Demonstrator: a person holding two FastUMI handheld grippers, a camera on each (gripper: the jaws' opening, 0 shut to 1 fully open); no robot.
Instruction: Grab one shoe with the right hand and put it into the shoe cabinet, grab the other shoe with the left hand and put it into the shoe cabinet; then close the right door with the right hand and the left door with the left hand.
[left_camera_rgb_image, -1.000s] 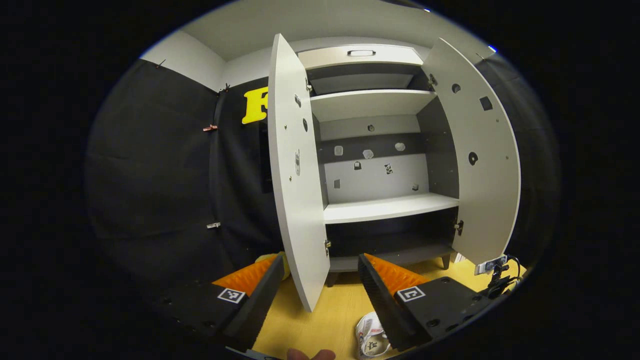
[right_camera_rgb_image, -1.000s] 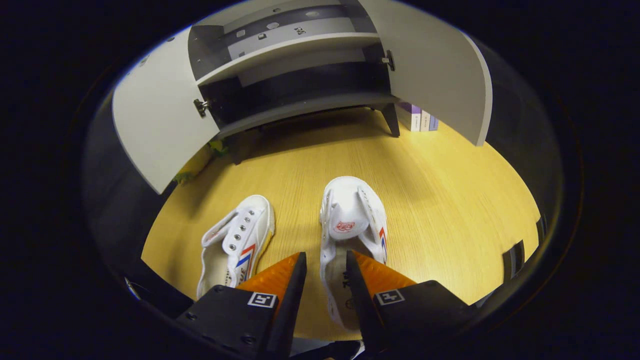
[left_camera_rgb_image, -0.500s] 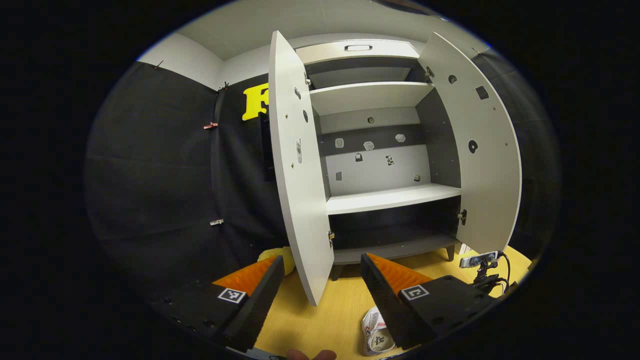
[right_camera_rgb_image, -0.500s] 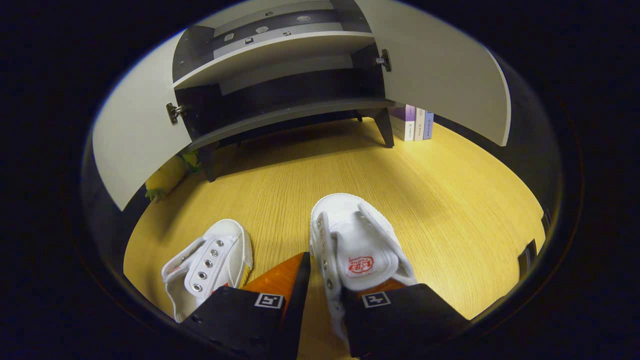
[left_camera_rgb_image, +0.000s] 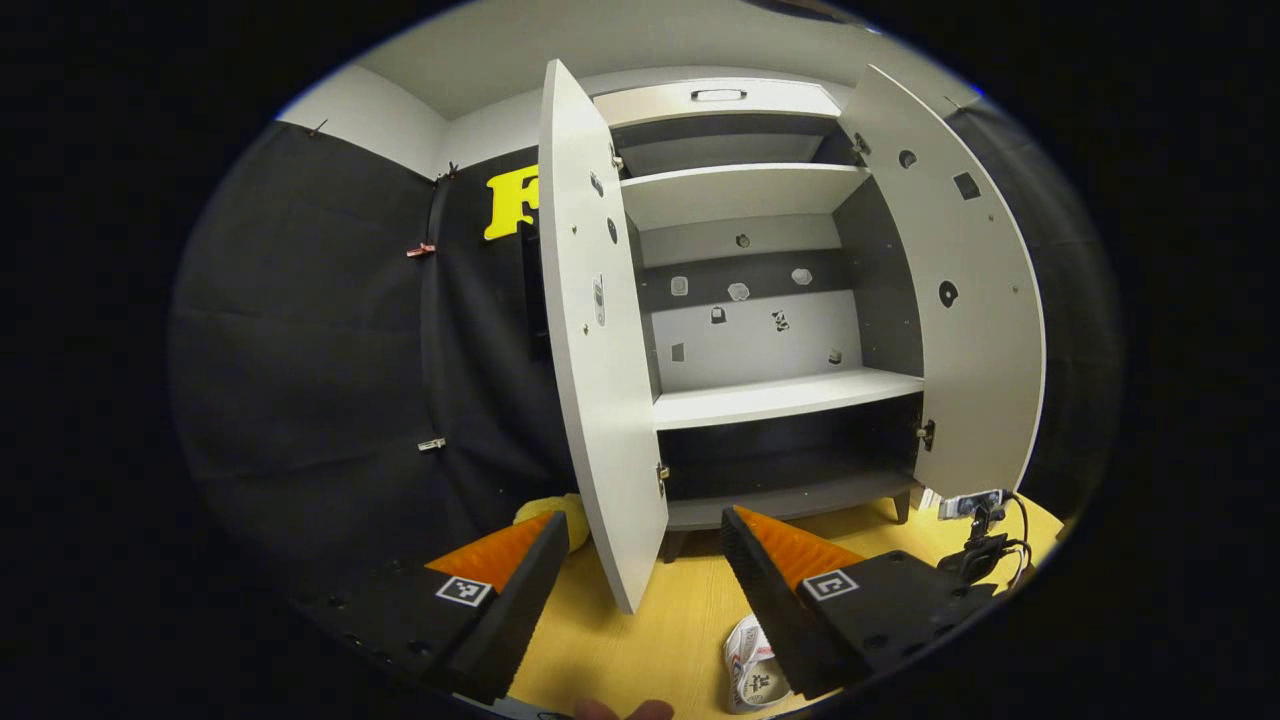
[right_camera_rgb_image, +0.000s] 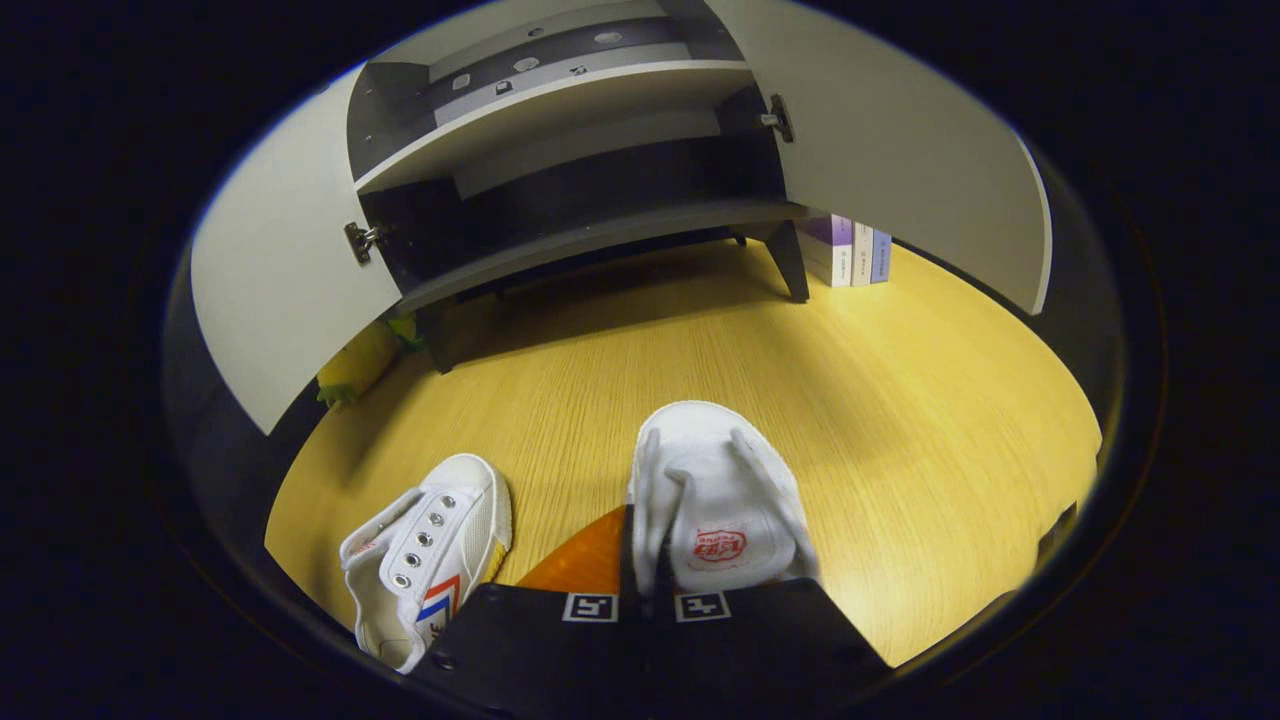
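The right gripper (right_camera_rgb_image: 645, 600) fingers pinch the shoe (right_camera_rgb_image: 715, 510), toe pointing ahead toward the cabinet (right_camera_rgb_image: 590, 215); left gripper (left_camera_rgb_image: 635, 590) fingers gape.

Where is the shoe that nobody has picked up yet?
In the right gripper view, the other shoe lies on the wooden floor at lower left, beside the shoe held in the right gripper, in front of the open shoe cabinet.
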